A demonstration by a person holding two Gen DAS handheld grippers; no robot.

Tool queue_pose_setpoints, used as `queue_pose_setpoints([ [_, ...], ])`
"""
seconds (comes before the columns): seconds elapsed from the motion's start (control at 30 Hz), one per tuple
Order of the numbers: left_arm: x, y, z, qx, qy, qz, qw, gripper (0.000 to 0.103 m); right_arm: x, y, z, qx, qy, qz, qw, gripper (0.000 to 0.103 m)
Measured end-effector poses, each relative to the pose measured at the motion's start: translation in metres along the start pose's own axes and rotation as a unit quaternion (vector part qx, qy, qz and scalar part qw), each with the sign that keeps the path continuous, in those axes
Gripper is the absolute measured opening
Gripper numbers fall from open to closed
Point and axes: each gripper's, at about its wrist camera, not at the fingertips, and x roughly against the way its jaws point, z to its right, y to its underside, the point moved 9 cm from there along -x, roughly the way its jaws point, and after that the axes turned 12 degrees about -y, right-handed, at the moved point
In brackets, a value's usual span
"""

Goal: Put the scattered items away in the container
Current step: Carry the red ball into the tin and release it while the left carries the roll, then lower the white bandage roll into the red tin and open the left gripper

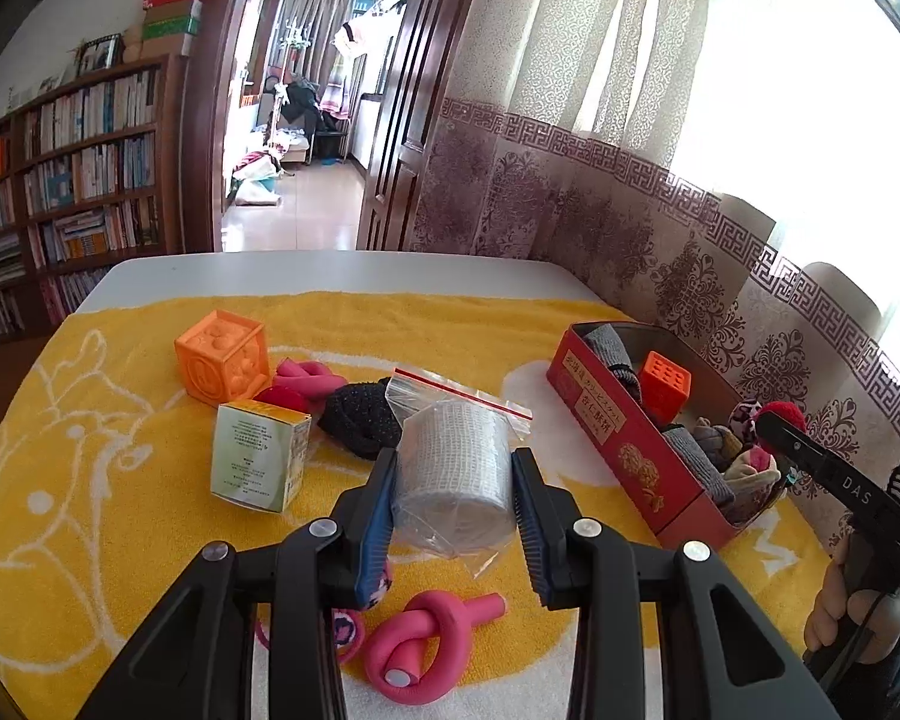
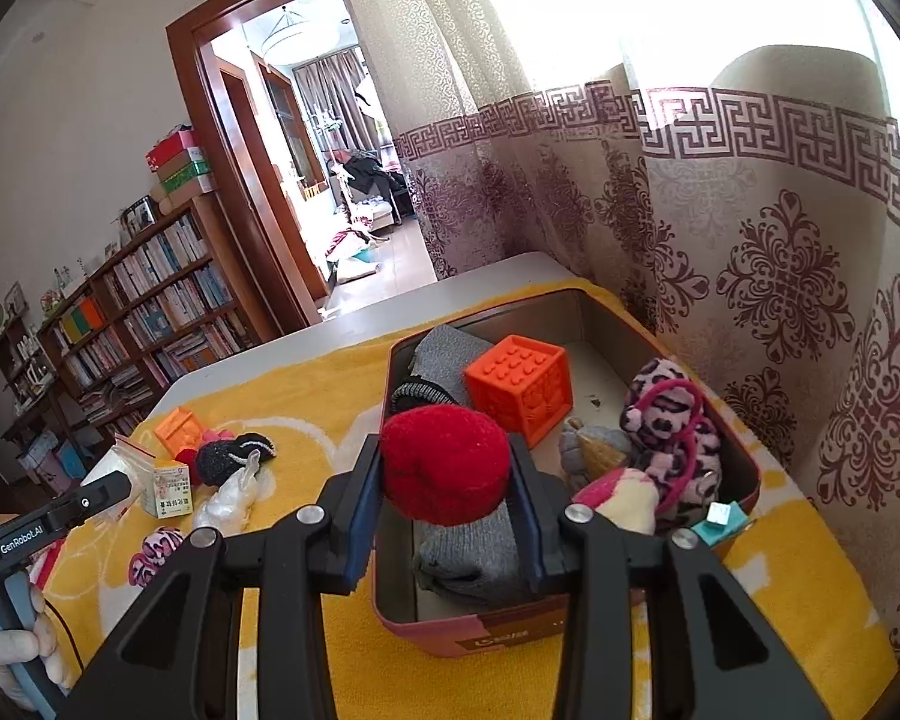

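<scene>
My left gripper (image 1: 455, 468) is shut on a white bandage roll in a clear zip bag (image 1: 453, 468), held above the yellow towel (image 1: 120, 432). My right gripper (image 2: 445, 468) is shut on a red fuzzy pompom (image 2: 444, 465), over the near part of the red tin box (image 2: 492, 633). The same box (image 1: 618, 438) stands at the right in the left wrist view. It holds grey socks (image 2: 468, 552), an orange cube (image 2: 519, 387), a leopard-print scrunchie (image 2: 672, 426) and a small plush toy (image 2: 621, 498). On the towel lie an orange block (image 1: 222, 354), a green-white carton (image 1: 258, 456), a black knit item (image 1: 360, 417) and a pink knotted foam curler (image 1: 426, 642).
The table (image 1: 330, 273) stands against a patterned curtain (image 1: 660, 240) on the right. A bookshelf (image 1: 78, 180) and a doorway are beyond the far edge. A second pink curler (image 1: 306, 375) lies behind the carton. A hand (image 1: 852, 612) holds the right tool at the right edge.
</scene>
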Motion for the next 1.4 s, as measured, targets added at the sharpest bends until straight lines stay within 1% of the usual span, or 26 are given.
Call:
queue_pose_setpoints([
  [0.17,-0.006,-0.007,0.034,-0.025,0.014,-0.003,0.9996,0.039,-0.005,0.0,0.021,-0.015,0.01,-0.004,1.0,0.043],
  [0.3,-0.01,-0.013,0.063,-0.048,0.029,-0.004,0.9984,0.039,-0.008,0.003,0.031,-0.027,0.013,-0.007,1.0,0.046],
  [0.4,-0.018,-0.019,0.088,-0.066,0.042,-0.007,0.9969,0.039,-0.005,0.001,0.032,-0.026,0.013,0.001,1.0,0.051],
  [0.47,-0.022,-0.023,0.105,-0.076,0.053,-0.008,0.9956,0.039,-0.002,0.0,0.036,-0.03,0.021,0.012,0.999,0.063],
  [0.5,-0.025,-0.025,0.114,-0.082,0.058,-0.009,0.9949,0.039,-0.001,-0.001,0.039,-0.034,0.026,0.016,0.999,0.064],
  [0.63,-0.038,-0.033,0.147,-0.101,0.076,-0.01,0.992,0.039,0.004,-0.003,0.051,-0.047,0.049,0.031,0.997,0.064],
  [0.73,-0.049,-0.038,0.166,-0.108,0.089,-0.014,0.9901,0.039,0.007,-0.005,0.057,-0.057,0.053,0.039,0.996,0.064],
  [0.87,-0.064,-0.043,0.188,-0.116,0.098,-0.018,0.9883,0.039,0.007,-0.006,0.061,-0.064,0.054,0.04,0.996,0.064],
  [1.0,-0.083,-0.042,0.2,-0.112,0.105,-0.031,0.9876,0.039,0.006,-0.006,0.062,-0.067,0.054,0.041,0.995,0.064],
  [1.07,-0.091,-0.038,0.201,-0.107,0.112,-0.046,0.9868,0.044,0.006,-0.006,0.062,-0.066,0.053,0.041,0.996,0.064],
  [1.1,-0.093,-0.036,0.2,-0.104,0.114,-0.053,0.9866,0.044,0.005,-0.006,0.062,-0.065,0.054,0.04,0.996,0.064],
  [1.2,-0.096,-0.03,0.193,-0.09,0.12,-0.065,0.9866,0.044,0.005,-0.006,0.061,-0.063,0.054,0.04,0.996,0.064],
  [1.4,-0.091,-0.028,0.17,-0.068,0.108,-0.069,0.9894,0.044,0.005,-0.005,0.059,-0.059,0.055,0.04,0.996,0.065],
])
